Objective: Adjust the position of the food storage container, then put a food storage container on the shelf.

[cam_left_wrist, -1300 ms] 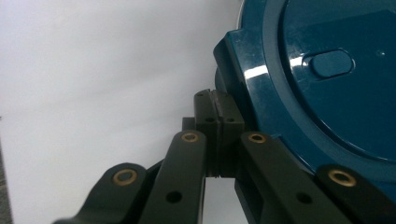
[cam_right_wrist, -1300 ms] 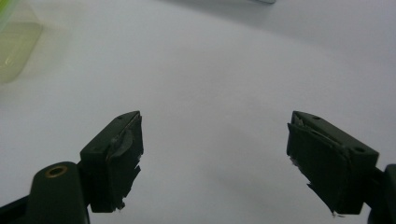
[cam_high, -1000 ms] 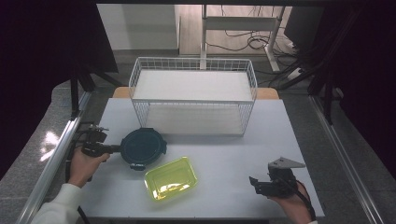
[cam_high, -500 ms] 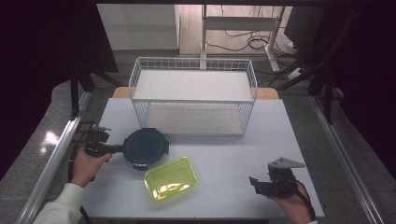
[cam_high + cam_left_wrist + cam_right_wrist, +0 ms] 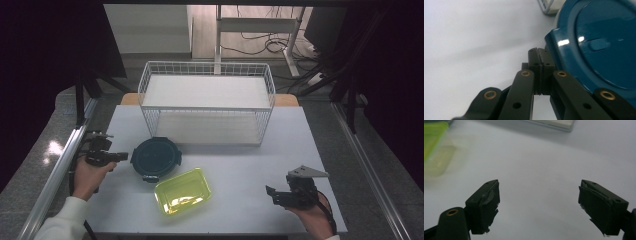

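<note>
Round container has a glossy dark-teal lid, clip tabs.

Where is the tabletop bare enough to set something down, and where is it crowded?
Bare: the stretch between the yellow-green tray and the right gripper, up to the wire basket. Crowded: front left, where the round blue container, tray and left gripper cluster.

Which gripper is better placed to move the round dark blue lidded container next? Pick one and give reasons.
Left. The left gripper, jaws shut, sits right beside the round dark blue lidded container. The right gripper, jaws open, hangs over bare white table, far across from it.
</note>
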